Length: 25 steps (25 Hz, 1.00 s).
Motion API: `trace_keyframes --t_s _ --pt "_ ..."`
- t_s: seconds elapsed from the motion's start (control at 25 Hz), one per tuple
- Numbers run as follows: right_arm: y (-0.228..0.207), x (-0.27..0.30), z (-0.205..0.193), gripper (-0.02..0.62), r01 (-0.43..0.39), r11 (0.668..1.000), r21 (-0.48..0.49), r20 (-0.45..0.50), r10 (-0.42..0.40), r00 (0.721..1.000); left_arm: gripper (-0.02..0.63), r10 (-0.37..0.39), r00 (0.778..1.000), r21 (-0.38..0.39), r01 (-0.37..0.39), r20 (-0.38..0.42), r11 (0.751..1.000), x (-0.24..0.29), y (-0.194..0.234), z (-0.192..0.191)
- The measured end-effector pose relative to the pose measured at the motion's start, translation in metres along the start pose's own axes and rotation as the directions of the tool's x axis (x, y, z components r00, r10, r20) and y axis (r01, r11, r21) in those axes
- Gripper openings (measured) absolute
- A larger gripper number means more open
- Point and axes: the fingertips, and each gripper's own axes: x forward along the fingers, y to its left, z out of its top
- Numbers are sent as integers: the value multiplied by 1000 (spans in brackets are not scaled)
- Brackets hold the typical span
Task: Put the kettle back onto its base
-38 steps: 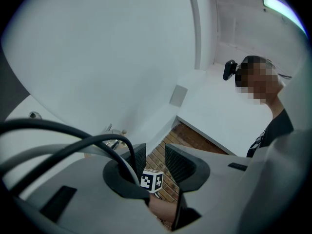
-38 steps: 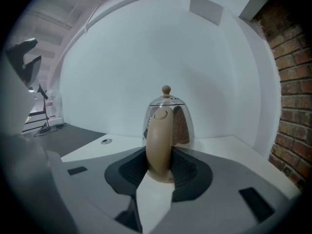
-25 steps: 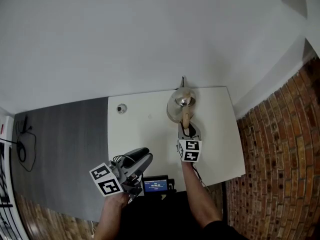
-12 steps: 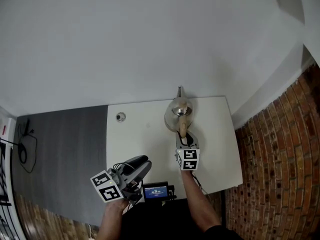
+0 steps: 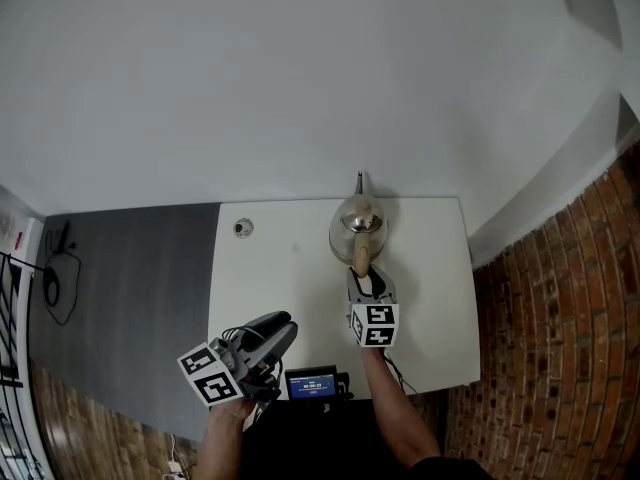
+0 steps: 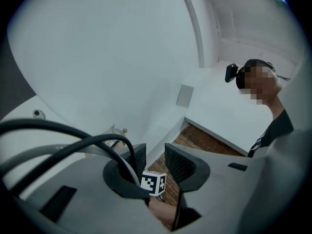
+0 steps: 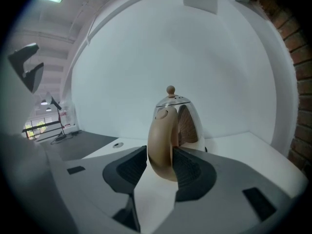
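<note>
A shiny steel kettle (image 5: 358, 230) with a tan handle (image 7: 161, 145) and a small knob stands upright at the back of the white table (image 5: 280, 278), spout toward the wall. Its base is hidden under it. My right gripper (image 5: 365, 278) reaches level to the handle from the near side. Its jaws are opening, with the handle between the pads (image 7: 132, 167) and little gap on either side. My left gripper (image 5: 262, 336) hangs over the table's near left part, open with nothing between its jaws. Its view shows the right gripper's marker cube (image 6: 154, 183).
A small round fitting (image 5: 242, 228) sits in the table's back left corner. A device with a blue screen (image 5: 312, 383) lies at the near edge. A white wall stands close behind the kettle, a brick wall (image 5: 560, 318) to the right, dark grey floor (image 5: 130, 288) to the left.
The head camera has tilted a little, shifting the whole scene. Kettle and right gripper keep their places relative to the table; the left gripper has drifted slightly.
</note>
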Motion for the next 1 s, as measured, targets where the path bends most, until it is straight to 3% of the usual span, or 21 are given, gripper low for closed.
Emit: trace_keyframes --t_s 0.2,0.36,0.52,0.68,1.0 --pt "5 -29 -3 150 -78 993 85 17 76 997 117 55 998 4 -55 33 998 -13 -3 -4" --pt "1 -66 2 149 -159 967 201 76 146 986 117 61 997 11 -61 53 998 -25 -6 -1" --pt "2 -113 16 144 -276 914 298 174 232 957 117 5 999 29 -6 47 1000 -34 -19 -1" --pt "15 -165 26 88 -351 863 362 269 264 926 117 -72 997 25 71 28 997 -54 -38 -12" --pt "105 -291 17 57 -367 850 379 341 241 909 117 -203 978 -50 206 47 977 -124 -67 -49"
